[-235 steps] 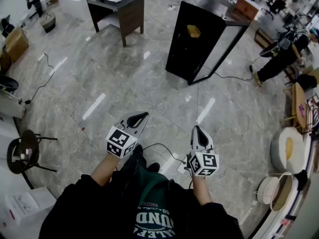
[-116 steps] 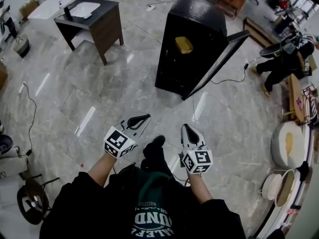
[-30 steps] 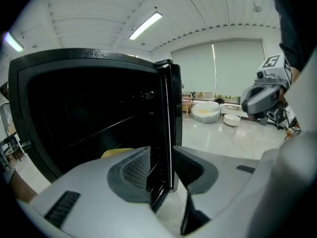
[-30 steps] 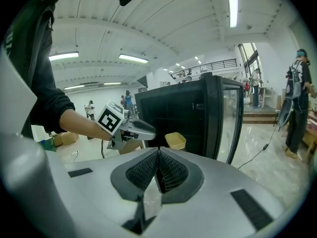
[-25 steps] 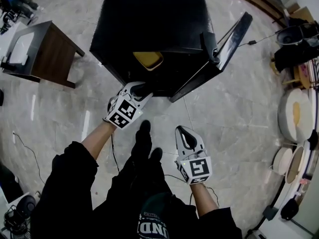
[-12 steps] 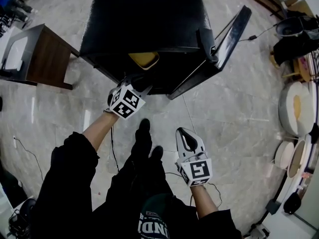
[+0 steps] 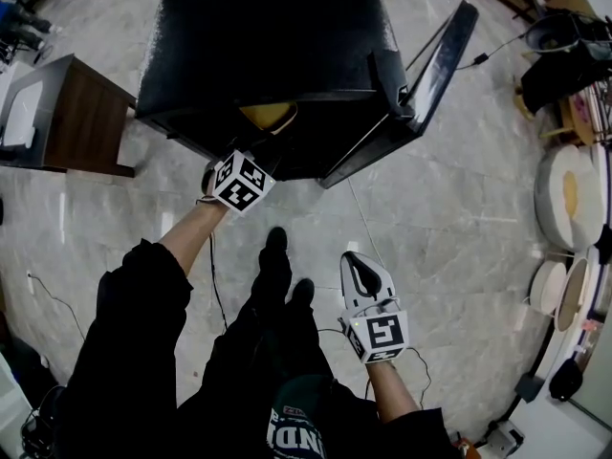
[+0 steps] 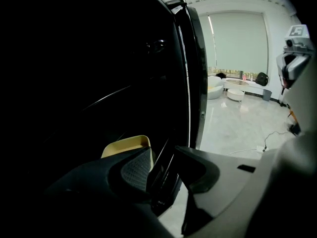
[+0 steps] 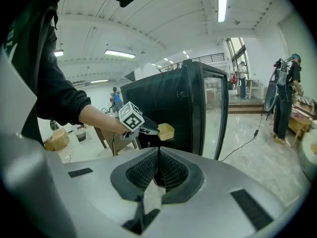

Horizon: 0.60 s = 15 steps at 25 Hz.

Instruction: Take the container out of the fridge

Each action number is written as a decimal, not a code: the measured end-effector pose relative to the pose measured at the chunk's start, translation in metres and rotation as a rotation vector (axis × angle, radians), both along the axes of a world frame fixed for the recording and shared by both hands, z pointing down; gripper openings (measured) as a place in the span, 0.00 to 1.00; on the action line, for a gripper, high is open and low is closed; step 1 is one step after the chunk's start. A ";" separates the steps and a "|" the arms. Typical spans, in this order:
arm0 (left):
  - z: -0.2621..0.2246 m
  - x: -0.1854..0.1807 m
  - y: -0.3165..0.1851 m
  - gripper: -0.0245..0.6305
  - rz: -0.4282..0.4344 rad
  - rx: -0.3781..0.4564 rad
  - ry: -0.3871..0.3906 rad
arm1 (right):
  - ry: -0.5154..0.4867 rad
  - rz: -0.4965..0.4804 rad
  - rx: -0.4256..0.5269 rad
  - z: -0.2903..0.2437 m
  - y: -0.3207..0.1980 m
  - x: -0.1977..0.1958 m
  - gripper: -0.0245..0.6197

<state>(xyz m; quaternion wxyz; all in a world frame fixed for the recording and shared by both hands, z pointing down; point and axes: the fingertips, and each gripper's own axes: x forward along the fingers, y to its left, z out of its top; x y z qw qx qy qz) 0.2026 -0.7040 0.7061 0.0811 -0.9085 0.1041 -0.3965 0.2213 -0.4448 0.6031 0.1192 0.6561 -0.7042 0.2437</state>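
Observation:
A black fridge [image 7: 268,55] stands with its glass door [image 7: 435,75] swung open to the right. A shallow yellow container [image 7: 266,115] sits on a shelf just inside. My left gripper [image 7: 252,164] reaches into the opening, right below the container. In the left gripper view the jaws [image 8: 166,158] stand wide open. The container [image 8: 126,145] lies just ahead, partly behind the left finger [image 8: 136,167], and no pad presses on it. My right gripper [image 7: 358,260] hangs low over the floor, shut and empty. Its view shows the container [image 9: 166,131] and the left gripper's marker cube [image 9: 131,119].
A brown table [image 7: 67,113] stands left of the fridge. A thin cable [image 7: 368,228] runs over the marble floor below the door. Round white furniture [image 7: 564,199] lines the right edge. A person [image 9: 285,98] stands far off on the right.
The left gripper has pushed forward from the fridge's front edge into the opening, up to the container. The fridge now looks closer. The right gripper has stayed low.

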 end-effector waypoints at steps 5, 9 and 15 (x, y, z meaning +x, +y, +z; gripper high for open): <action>0.017 0.005 -0.011 0.27 0.003 0.023 -0.053 | -0.001 0.026 -0.014 0.004 0.008 0.006 0.09; 0.034 0.008 -0.019 0.27 0.000 0.050 -0.124 | 0.004 0.050 -0.040 0.007 0.014 0.012 0.09; 0.058 0.011 -0.036 0.27 -0.023 0.078 -0.220 | 0.005 0.080 -0.047 0.013 0.023 0.020 0.09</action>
